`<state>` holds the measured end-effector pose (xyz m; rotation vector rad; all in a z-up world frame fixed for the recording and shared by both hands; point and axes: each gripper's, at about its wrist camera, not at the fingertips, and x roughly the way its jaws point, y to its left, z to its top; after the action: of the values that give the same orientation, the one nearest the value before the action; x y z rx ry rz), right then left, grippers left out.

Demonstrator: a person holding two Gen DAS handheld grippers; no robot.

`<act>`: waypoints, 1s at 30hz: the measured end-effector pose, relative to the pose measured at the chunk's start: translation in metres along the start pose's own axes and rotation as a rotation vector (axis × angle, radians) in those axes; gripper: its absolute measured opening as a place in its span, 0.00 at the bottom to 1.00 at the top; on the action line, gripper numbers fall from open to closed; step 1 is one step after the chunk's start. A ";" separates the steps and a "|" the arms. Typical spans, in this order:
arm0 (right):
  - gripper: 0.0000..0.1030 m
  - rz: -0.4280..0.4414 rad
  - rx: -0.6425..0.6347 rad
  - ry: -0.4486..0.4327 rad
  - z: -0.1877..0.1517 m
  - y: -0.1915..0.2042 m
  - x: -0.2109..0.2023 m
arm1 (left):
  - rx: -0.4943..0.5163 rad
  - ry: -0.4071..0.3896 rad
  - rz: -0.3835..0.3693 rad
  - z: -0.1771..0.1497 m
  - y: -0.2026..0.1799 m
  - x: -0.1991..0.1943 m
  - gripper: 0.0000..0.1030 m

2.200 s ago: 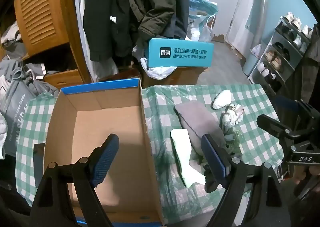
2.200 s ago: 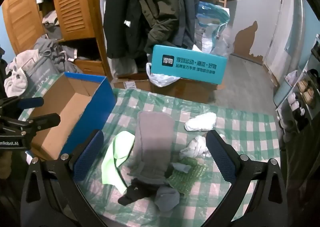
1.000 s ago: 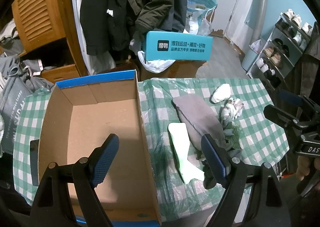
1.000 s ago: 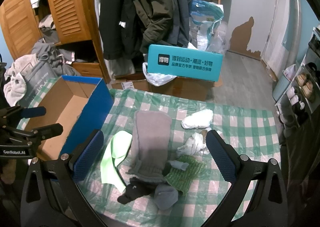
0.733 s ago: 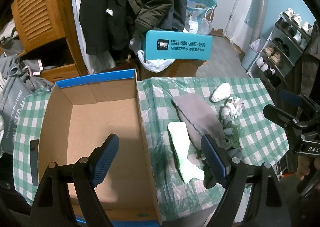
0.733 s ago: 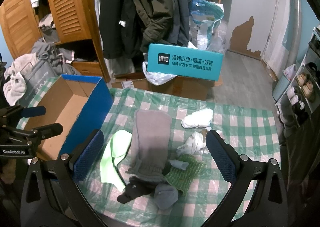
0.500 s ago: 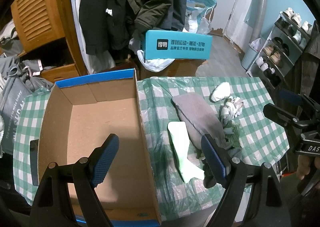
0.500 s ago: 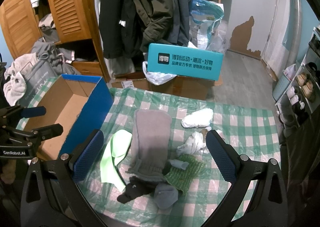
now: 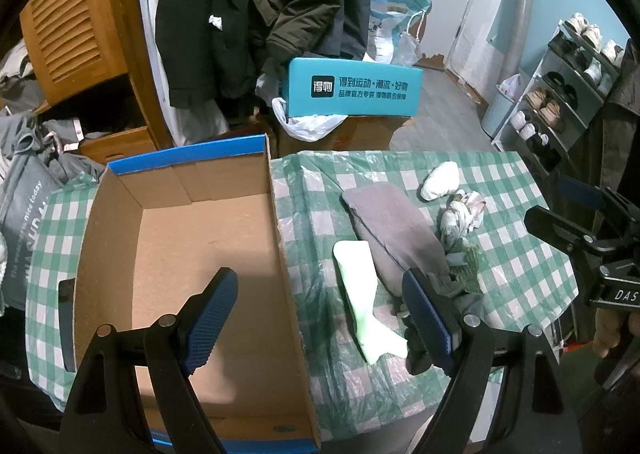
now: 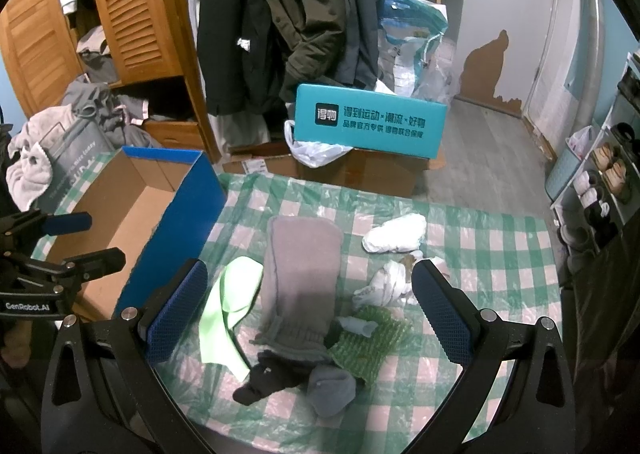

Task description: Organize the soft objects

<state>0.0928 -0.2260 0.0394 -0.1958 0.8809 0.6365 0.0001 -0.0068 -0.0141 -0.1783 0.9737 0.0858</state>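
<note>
Several socks lie in a heap on the green checked tablecloth (image 10: pixel 500 254): a long grey sock (image 10: pixel 300 274) (image 9: pixel 392 230), a light green sock (image 10: pixel 228 306) (image 9: pixel 360 294), a white sock (image 10: pixel 396 238) (image 9: pixel 440 181), a crumpled white sock (image 10: pixel 388 282), a knitted green sock (image 10: pixel 368 346), a black sock (image 10: pixel 268 374) and a small grey sock (image 10: pixel 332 390). An empty cardboard box with a blue rim (image 9: pixel 180 254) (image 10: pixel 132 213) stands to their left. My left gripper (image 9: pixel 320 318) is open above the box's right wall. My right gripper (image 10: pixel 308 310) is open above the heap.
A teal shoebox (image 10: pixel 368 121) sits on a brown carton beyond the table. Coats (image 10: pixel 280 13) hang by a wooden wardrobe (image 10: pixel 132 5). A shoe rack (image 9: pixel 560 93) stands at the right. Clothes and a grey bag (image 10: pixel 72 149) lie at the left.
Both grippers have pulled back and up slightly since 2.2 s ago, then held still. The socks and box have not moved.
</note>
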 end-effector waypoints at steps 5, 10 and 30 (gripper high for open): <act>0.98 -0.001 0.005 0.002 -0.002 -0.003 0.000 | 0.003 -0.001 0.001 0.000 0.000 0.000 0.83; 0.98 0.000 0.005 0.002 -0.002 -0.004 0.000 | 0.003 0.001 0.001 0.001 0.000 -0.001 0.83; 0.98 -0.001 0.006 0.007 -0.003 -0.009 -0.001 | 0.004 0.017 -0.007 -0.006 -0.003 0.004 0.83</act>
<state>0.0960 -0.2349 0.0372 -0.1928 0.8896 0.6321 -0.0019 -0.0107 -0.0199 -0.1787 0.9900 0.0760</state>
